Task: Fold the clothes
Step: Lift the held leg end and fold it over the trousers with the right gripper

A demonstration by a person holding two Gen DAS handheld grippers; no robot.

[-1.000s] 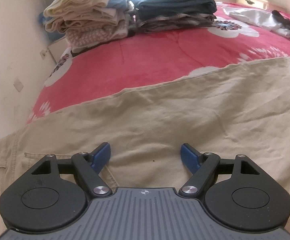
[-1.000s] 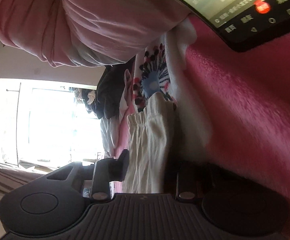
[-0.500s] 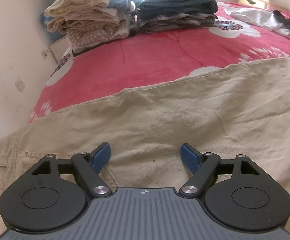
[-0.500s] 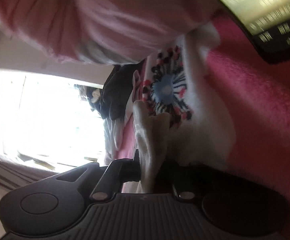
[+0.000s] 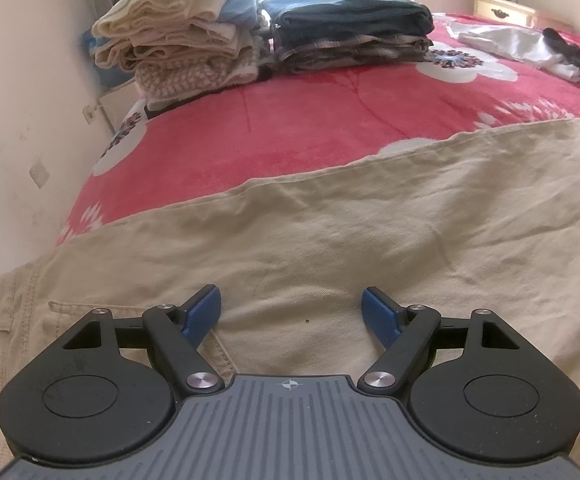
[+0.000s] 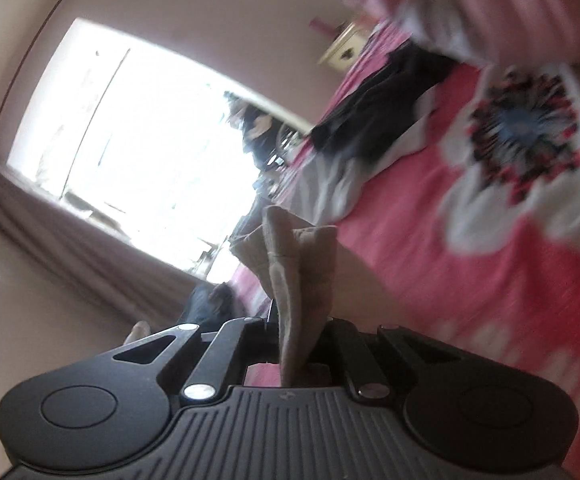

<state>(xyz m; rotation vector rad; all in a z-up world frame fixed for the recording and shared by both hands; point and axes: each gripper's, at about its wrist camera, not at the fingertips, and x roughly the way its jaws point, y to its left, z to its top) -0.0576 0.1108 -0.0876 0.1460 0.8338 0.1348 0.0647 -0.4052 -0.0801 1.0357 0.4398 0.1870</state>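
Beige trousers (image 5: 330, 232) lie spread flat across the red flowered bedspread (image 5: 290, 128) in the left wrist view. My left gripper (image 5: 292, 312) hovers just over them near a back pocket, open, its blue pads (image 5: 204, 312) wide apart with only flat cloth below. In the right wrist view my right gripper (image 6: 298, 332) is shut on a bunched end of the beige trousers (image 6: 294, 264), which sticks up between the closed fingers above the bed. The view is rolled sideways and blurred.
Two stacks of folded clothes, a light one (image 5: 178, 40) and a dark one (image 5: 350, 28), stand at the far end of the bed. Loose grey and black garments (image 5: 530, 44) lie at the far right. A wall (image 5: 18, 120) runs along the bed's left side. A bright window (image 6: 130, 128) shows.
My right gripper closed on the trousers' end and lifted it off the bed, rolling as it rose; the phone and pink cloth left its view. The left gripper stayed still and open.
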